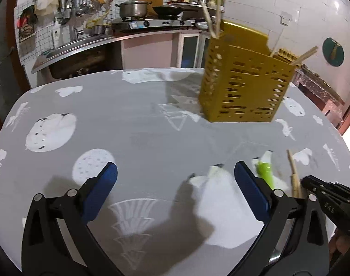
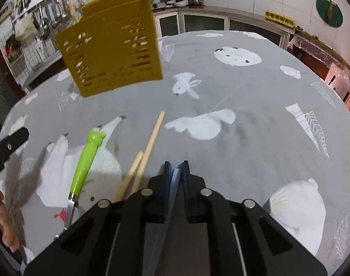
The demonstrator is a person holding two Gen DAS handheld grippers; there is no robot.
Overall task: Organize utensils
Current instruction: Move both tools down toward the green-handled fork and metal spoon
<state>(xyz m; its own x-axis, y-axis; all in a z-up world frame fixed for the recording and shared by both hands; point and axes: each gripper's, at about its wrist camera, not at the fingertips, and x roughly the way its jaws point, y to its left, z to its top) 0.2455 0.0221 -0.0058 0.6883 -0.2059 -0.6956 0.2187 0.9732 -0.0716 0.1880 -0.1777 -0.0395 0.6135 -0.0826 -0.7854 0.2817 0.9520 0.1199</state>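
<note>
A yellow slotted utensil holder stands on the grey patterned table, with several chopsticks sticking out of it. It also shows in the right wrist view. A green-handled utensil and two wooden chopsticks lie on the cloth. In the left wrist view the green handle and a chopstick lie right of my left gripper, which is open and empty. My right gripper is shut on a thin bluish-grey flat utensil.
A kitchen counter with a stove, pot and hanging utensils runs behind the table. The right gripper's black body sits at the lower right of the left wrist view. The left gripper's tip shows at the left edge.
</note>
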